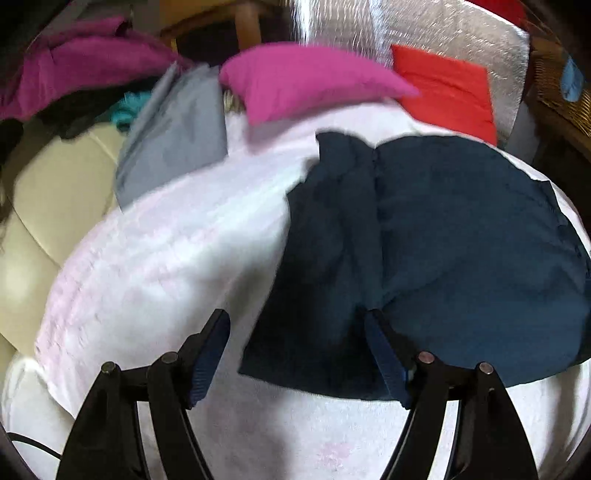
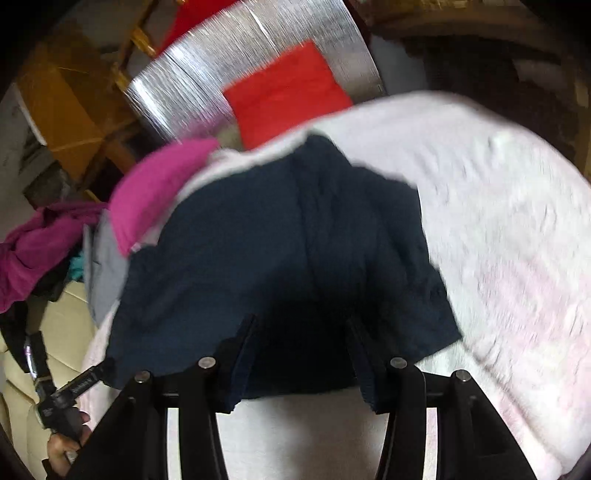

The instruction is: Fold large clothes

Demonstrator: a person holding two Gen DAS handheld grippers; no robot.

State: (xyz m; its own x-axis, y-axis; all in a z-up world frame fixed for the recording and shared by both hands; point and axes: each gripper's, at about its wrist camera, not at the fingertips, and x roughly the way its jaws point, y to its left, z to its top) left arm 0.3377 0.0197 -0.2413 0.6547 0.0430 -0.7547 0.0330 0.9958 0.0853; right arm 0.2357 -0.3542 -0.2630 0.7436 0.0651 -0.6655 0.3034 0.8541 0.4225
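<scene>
I see a pale pink blanket filling most of both views, and on it lies the navy garment, folded into a rough rectangle. In the left view it sits right of centre, its long axis running from the lower left edge up toward the right, with a seam or fold line down its left third. In the right view the same garment fills the centre, narrowing toward the top of the frame. Behind the blanket, at the top of the left view, a silver mat carries a folded red piece, with a folded magenta piece and a grey one to its left. My left gripper stands wide, nothing between the fingers, its right finger over the garment's near edge. My right gripper is half open above the garment's near edge; its pads look clear of the cloth.
</scene>
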